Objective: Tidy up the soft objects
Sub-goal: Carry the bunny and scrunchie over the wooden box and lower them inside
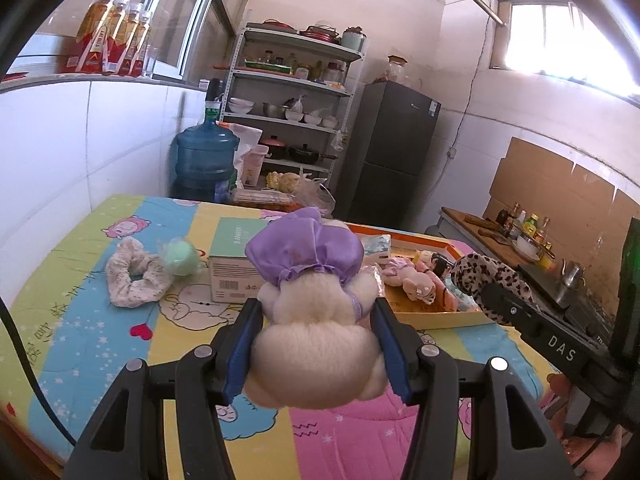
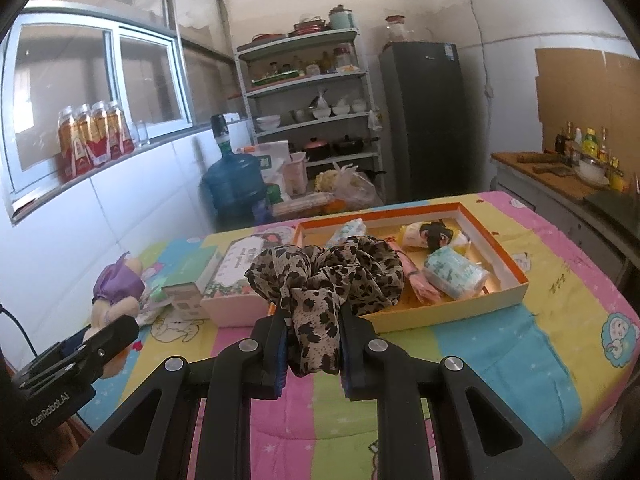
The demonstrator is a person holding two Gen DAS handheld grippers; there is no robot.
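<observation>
A blue water jug (image 1: pixel 206 156) stands at ten o'clock behind the table, a metal shelf of bowls and pans (image 1: pixel 292 96) at twelve, a dark fridge (image 1: pixel 390 152) at one, and bottled drinks (image 1: pixel 114 36) on the windowsill at eleven.

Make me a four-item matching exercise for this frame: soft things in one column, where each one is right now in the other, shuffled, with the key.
Things
1. plush toy in a purple bonnet
2. leopard-print scrunchie
3. white floral scrunchie
4. pack with a green-blue print

Places
A. lying in the orange-rimmed box
B. clamped in the right gripper
C. loose on the quilt beside a green ball
D. clamped in the left gripper

Pairs: 1-D, 2-B, 3-C, 4-A
</observation>
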